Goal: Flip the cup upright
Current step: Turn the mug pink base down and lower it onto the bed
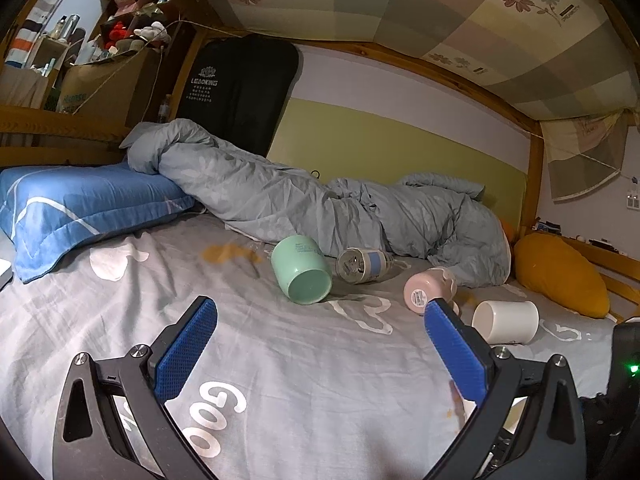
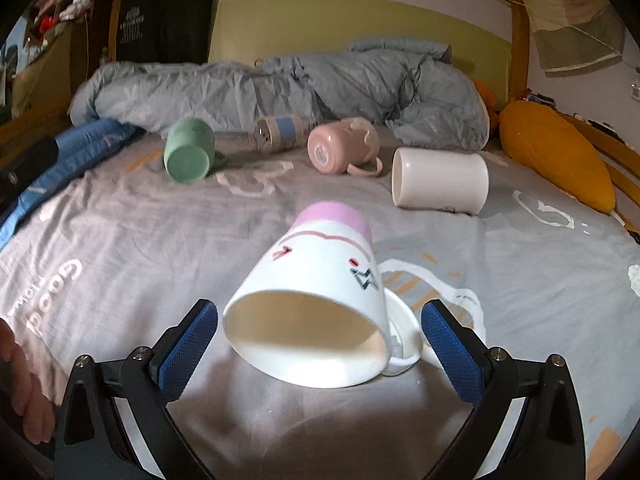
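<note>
Hovering over the bed sheet (image 1: 320, 360), the left gripper (image 1: 320, 344) gapes empty; beyond it lie three cups and one bottle (image 1: 360, 265). From the right wrist, four cups show, the pink-bottomed cup (image 2: 316, 304) lying on its side between the spread, untouching right gripper (image 2: 320, 336).

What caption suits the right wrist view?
Open right gripper straddles a tipped white-and-pink mug on the bed.

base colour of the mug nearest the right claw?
Pink base on a white mug; right wrist view.
</note>
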The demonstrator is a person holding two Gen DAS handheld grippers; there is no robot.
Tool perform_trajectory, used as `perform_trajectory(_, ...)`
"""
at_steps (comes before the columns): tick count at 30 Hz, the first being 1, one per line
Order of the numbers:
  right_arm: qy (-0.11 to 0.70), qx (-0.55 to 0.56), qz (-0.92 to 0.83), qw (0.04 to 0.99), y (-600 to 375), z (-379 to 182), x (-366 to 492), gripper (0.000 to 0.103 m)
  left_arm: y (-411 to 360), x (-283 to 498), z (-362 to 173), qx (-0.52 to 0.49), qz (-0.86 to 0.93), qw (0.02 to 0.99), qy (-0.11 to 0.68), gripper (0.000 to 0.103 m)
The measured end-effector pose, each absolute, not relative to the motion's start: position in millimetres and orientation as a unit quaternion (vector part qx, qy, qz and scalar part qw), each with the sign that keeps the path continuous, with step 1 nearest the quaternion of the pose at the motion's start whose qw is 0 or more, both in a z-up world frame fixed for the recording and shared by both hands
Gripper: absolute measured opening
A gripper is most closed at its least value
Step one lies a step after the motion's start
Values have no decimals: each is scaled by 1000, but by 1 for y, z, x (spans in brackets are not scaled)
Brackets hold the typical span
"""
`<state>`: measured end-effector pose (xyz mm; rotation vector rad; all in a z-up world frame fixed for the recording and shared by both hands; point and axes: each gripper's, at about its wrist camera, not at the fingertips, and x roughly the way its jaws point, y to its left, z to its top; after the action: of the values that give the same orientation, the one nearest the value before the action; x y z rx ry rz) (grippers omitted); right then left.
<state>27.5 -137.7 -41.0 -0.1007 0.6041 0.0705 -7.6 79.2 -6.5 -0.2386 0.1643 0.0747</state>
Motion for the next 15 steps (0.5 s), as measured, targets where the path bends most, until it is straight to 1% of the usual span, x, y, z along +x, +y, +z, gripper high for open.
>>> perform_trajectory(3, 309, -42, 47, 949, -139, -43, 31, 84, 79, -7, -6, -120, 37, 989, 83, 103)
perform_trajectory(7, 290, -26, 49, 956, -145, -38, 24, 84, 78, -8, -5, -116, 39, 989, 82, 103)
perform_trajectory(11, 249, -19, 46, 967, -155, -16, 13, 83, 74, -7, -5, -105, 41, 990, 83, 103)
perform_trajectory(15, 243, -4, 43, 969, -168, 0, 13, 83, 73, -7, -5, -104, 42, 990, 83, 103)
